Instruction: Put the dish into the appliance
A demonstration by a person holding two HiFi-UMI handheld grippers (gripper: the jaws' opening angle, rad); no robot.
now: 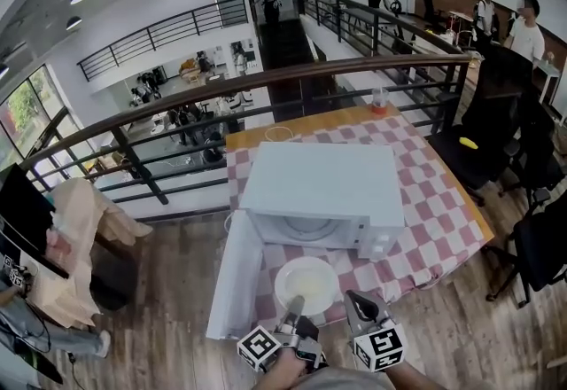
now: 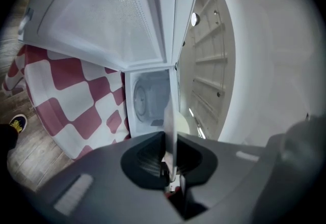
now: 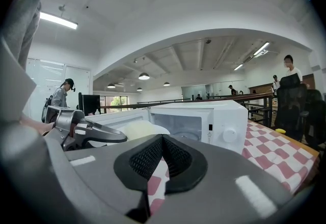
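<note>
My left gripper [image 1: 296, 307] pinches the dish [image 1: 306, 282] by its near rim; it looks stiff, slick, breakable; my right gripper [image 1: 354, 301] is closed, empty.

microwave [image 1: 323, 184]: white, door [image 1: 235, 277] swung open leftward, on checkered bench [image 1: 443, 220] | dish [image 1: 306, 284]: white, round, roughly level, just before its opening
</note>
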